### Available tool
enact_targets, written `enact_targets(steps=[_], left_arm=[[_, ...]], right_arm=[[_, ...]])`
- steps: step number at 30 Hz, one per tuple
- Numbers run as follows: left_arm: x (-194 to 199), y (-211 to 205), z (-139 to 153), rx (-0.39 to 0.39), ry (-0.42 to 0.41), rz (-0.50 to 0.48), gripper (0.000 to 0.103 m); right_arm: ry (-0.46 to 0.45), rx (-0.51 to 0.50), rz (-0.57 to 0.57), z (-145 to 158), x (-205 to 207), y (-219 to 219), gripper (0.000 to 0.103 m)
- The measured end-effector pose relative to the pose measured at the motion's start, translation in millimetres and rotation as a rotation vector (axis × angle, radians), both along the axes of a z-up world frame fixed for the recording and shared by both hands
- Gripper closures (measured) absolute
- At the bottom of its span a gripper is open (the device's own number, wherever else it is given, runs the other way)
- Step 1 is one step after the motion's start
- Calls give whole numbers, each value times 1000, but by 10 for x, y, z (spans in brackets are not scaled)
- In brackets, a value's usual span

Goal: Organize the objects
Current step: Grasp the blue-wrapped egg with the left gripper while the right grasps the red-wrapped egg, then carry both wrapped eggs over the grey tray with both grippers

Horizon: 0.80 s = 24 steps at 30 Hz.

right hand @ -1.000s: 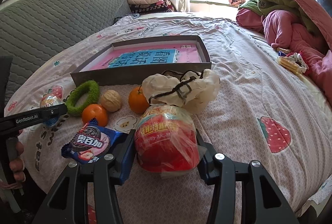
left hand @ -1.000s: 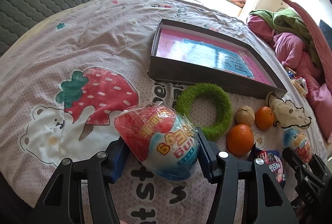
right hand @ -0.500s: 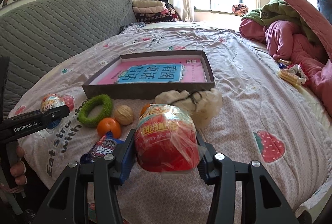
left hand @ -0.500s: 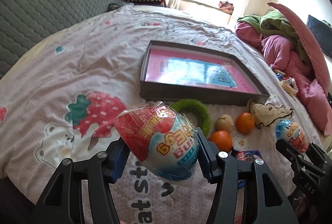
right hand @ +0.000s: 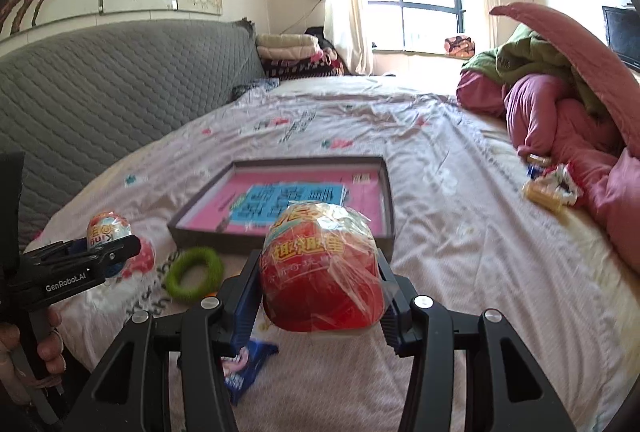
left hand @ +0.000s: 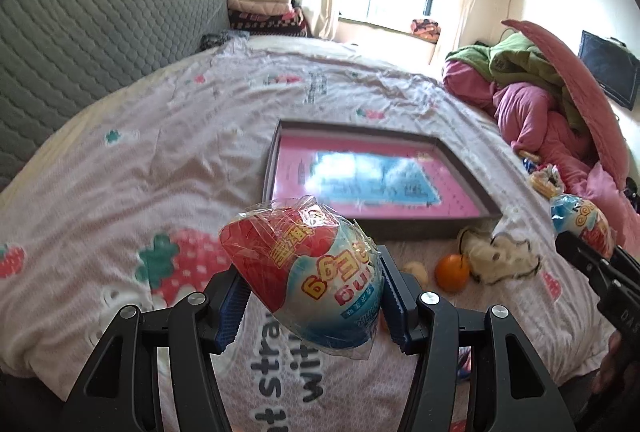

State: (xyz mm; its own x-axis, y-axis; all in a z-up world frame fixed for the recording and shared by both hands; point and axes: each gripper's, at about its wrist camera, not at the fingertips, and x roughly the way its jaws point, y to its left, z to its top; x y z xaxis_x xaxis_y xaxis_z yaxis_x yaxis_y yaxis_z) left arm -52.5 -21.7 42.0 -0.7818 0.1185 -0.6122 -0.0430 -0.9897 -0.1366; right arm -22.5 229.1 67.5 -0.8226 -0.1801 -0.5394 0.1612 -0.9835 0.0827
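Wrapped toy eggs: left hand-held gripper point(left hand: 310, 306) pinches one egg point(left hand: 304, 272), right hand-held gripper point(right hand: 318, 298) pinches another point(right hand: 322, 268), both clear of the bed point(right hand: 460, 232), presumably for transfer. Beyond lie the green ring point(right hand: 195, 272), orange point(left hand: 452, 272) and the likely destination, the shallow box point(right hand: 384, 191).

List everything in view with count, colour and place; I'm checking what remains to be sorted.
Wrapped toy eggs: two, red and blue-white, one in each gripper.
Box: one, dark rim, pink inside, mid-bed.
Ring: one, green, before the box.
Orange: one, near the box.
Snack packet: one, blue, bed edge.
Cloth pouch: one, cream, beside the orange.
Left gripper: black, holding an egg.
Right gripper: black, holding an egg.
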Motion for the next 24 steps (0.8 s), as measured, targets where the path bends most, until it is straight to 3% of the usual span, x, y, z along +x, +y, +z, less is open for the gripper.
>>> enact_targets(steps=[12, 24], left_arm=[[-322, 43, 380, -11, 58, -31, 43], [-891, 116, 243, -11, 31, -37, 43]], right_arm=[[58, 15, 14, 272, -363, -44, 52], [19, 68, 33, 66, -894, -88, 52]])
